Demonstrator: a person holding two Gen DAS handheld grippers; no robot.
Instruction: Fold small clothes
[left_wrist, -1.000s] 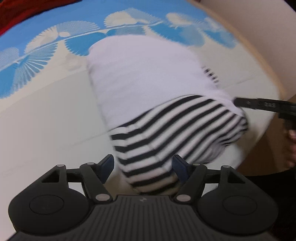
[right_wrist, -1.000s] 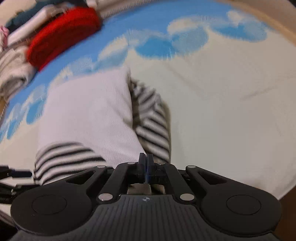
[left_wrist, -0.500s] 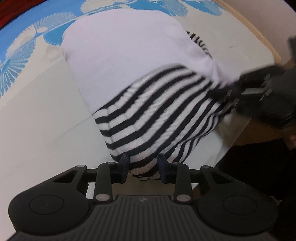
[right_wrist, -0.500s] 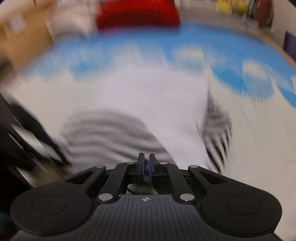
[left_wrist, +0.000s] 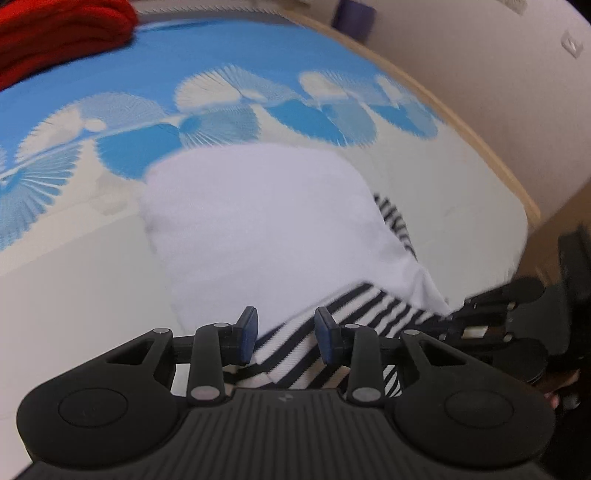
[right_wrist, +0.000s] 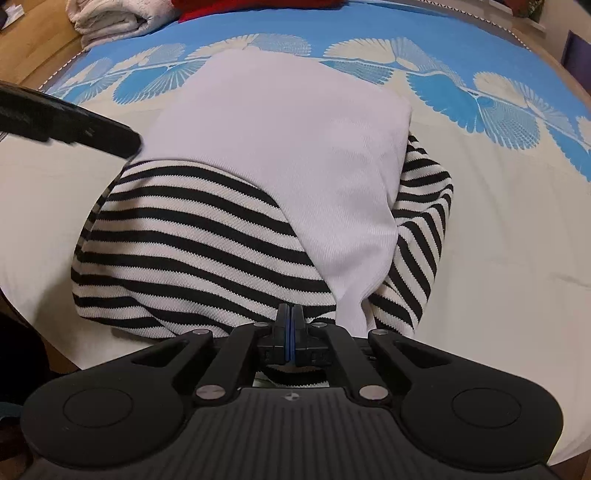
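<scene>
With the striped-and-white garment (right_wrist: 258, 206) lying on the bedspread (right_wrist: 498, 236), its near striped edge is pinched by the left gripper (left_wrist: 284, 334) and the right gripper (right_wrist: 290, 334) (jaws pressed together), so both corners should be lifted evenly.

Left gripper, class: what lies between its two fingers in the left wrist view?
The striped sleeve of the shirt lies between the left gripper's fingers, seen in the left wrist view.
</scene>
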